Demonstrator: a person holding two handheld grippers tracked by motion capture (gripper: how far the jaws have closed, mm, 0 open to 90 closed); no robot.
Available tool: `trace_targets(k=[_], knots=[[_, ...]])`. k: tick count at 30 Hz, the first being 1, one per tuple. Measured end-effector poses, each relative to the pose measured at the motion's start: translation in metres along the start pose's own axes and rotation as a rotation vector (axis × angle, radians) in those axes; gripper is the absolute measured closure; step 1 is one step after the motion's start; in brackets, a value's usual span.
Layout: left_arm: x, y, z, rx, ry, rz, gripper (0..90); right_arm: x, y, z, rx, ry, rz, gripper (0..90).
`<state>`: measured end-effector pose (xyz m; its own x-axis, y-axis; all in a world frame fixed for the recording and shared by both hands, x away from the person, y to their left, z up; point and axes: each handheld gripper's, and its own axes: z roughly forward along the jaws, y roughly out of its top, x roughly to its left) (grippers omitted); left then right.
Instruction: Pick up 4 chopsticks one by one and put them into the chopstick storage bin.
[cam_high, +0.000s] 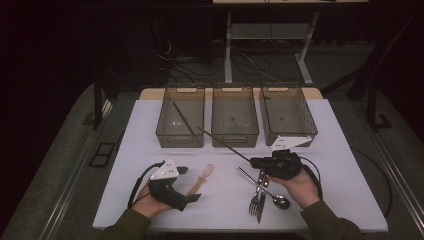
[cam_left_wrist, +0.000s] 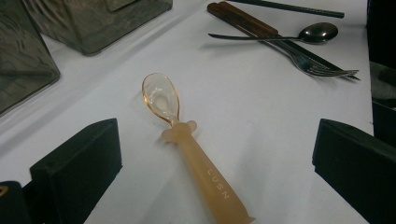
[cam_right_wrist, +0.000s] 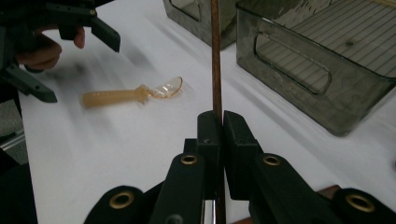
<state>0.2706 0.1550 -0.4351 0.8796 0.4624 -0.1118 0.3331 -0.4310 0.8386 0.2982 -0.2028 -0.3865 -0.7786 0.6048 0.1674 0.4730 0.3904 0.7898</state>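
Right gripper view has the right gripper (cam_right_wrist: 216, 130) pinching a thin, stiff, probably light chopstick (cam_right_wrist: 215, 56) near its end, tip toward the far bins, while the left gripper (cam_left_wrist: 215, 163) stands spread.

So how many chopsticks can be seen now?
2. One chopstick lies slanted in the left bin. The other chopstick is clamped in the right gripper, pointing toward the bins. Others may be hidden.

Lab-like recording room: dark surround, white table (cam_high: 150, 150), floor cables (cam_high: 250, 62), desk frame (cam_high: 265, 45) behind.
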Motion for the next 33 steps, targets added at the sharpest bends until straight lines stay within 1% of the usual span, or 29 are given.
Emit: trace_targets(k=[1,8,15,16,19,28,31,33], knots=[[0.0,0.0,0.0,0.0,0.0,0.0,0.2,0.0,0.001,0.001,-0.003,0.004,0.011,85.4],[0.0,0.0,0.0,-0.002,0.0,0.004,0.2,-0.002,0.009,0.011,-0.006,0.003,0.029,85.4],[0.0,0.0,0.0,-0.001,0.0,0.002,0.2,-0.002,0.015,0.02,-0.006,0.001,0.04,85.4],[0.001,0.0,-0.001,0.0,0.0,0.012,0.2,-0.003,0.016,0.021,-0.004,0.0,0.035,85.4],[0.001,0.0,-0.001,-0.001,0.0,0.005,0.2,-0.003,0.019,0.024,-0.004,-0.001,0.04,85.4],[0.001,0.0,-0.001,-0.002,0.001,-0.001,0.2,-0.002,0.03,0.032,-0.005,-0.021,0.035,85.4],[0.001,0.0,-0.001,-0.004,0.0,-0.003,0.2,-0.002,0.036,0.037,-0.003,-0.033,0.044,85.4],[0.001,0.0,-0.001,-0.011,0.0,-0.004,0.2,-0.003,0.042,0.042,0.006,-0.044,0.037,85.4]])
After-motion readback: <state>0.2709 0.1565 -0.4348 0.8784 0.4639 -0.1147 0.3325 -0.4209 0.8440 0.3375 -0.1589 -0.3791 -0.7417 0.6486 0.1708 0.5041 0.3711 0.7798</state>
